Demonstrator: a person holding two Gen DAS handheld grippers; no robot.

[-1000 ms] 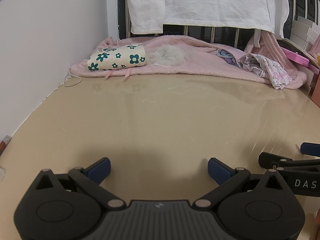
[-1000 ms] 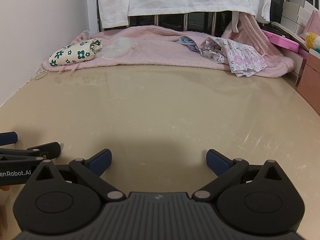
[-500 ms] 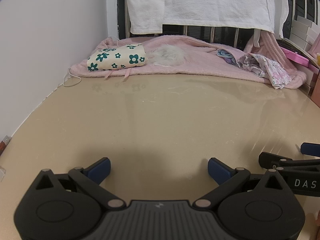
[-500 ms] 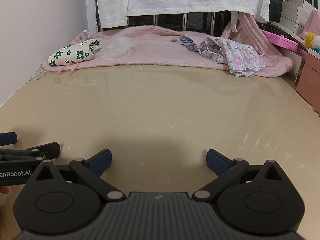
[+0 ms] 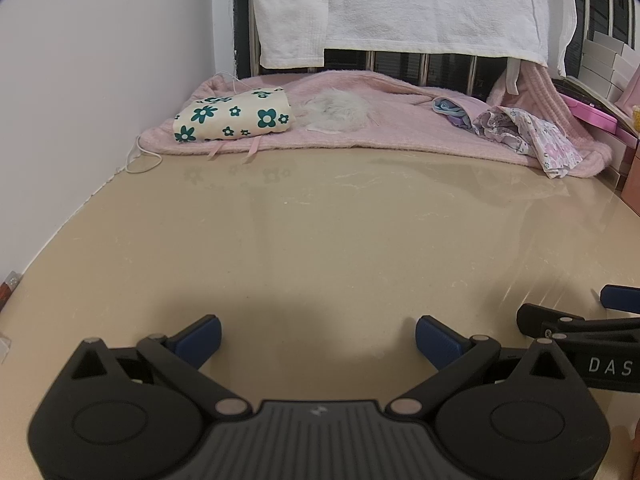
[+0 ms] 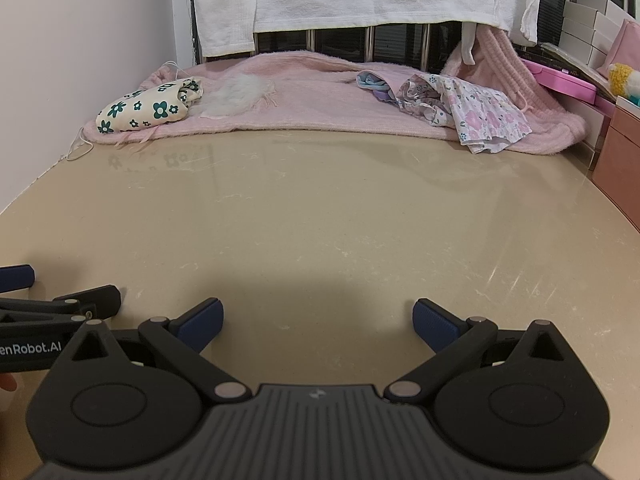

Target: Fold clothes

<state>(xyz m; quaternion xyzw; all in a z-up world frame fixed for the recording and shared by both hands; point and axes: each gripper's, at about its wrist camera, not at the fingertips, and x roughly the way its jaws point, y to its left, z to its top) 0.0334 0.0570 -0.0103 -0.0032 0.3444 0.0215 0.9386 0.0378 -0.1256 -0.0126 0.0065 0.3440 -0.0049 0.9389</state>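
A folded cream garment with green flowers [image 5: 232, 119] [image 6: 150, 105] lies at the far left on a pink blanket [image 5: 400, 128] [image 6: 320, 100]. A crumpled pink-flowered garment [image 5: 536, 140] [image 6: 468, 112] lies at the far right on the blanket, with a blue and purple piece [image 6: 374, 83] beside it. My left gripper [image 5: 318, 336] is open and empty, low over the near beige table [image 5: 320, 240]. My right gripper [image 6: 316, 322] is open and empty beside it, also near the front.
A white towel [image 5: 400, 4] hangs on a rail behind the blanket. A white wall [image 5: 100, 80] runs along the left. White fluff [image 5: 340, 110] lies on the blanket. Pink and white boxes [image 6: 580, 60] and a brown box [image 6: 620, 148] stand at the right.
Nearly nothing has changed. The right wrist view has shifted very slightly; both grippers stay open and empty over the table.
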